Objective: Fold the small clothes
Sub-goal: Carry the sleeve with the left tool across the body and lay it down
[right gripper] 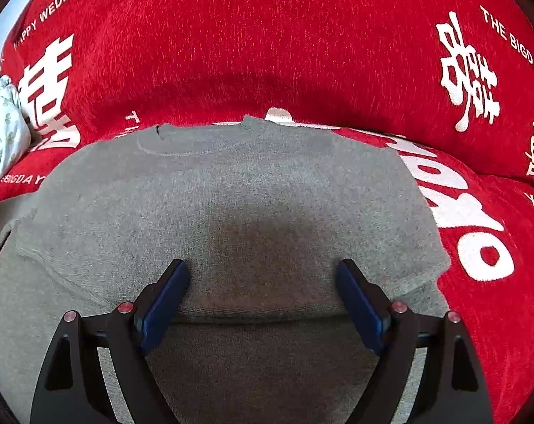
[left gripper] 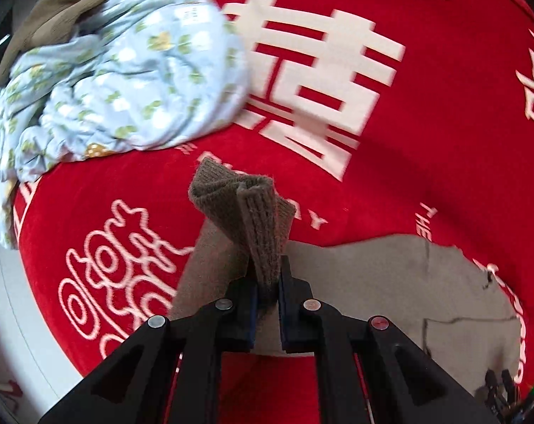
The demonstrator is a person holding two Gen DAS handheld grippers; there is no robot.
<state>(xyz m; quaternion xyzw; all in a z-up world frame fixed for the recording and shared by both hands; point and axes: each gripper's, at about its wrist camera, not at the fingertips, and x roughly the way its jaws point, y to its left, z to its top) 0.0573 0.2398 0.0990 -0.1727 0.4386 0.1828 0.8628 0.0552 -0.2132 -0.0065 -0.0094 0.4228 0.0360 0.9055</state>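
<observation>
A grey-brown knitted sweater (right gripper: pixel 231 190) lies spread flat on a red cover, its neckline toward the sofa back. In the left wrist view my left gripper (left gripper: pixel 267 279) is shut on the ribbed cuff of the sweater's sleeve (left gripper: pixel 245 208), lifted above the cover, with the sweater's body (left gripper: pixel 390 282) lying below to the right. My right gripper (right gripper: pixel 263 275) stands open just over the sweater's lower middle, blue pads wide apart and nothing pinched between them. Whether the pads rest on the knit I cannot tell.
A red plush cover (left gripper: pixel 426 141) with white characters and lettering drapes the sofa seat and backrest (right gripper: pixel 267 35). A crumpled pale blue flowered garment (left gripper: pixel 125 81) lies at the left, over a brown garment (left gripper: pixel 51 17). White floor (left gripper: pixel 5 300) shows at the far left.
</observation>
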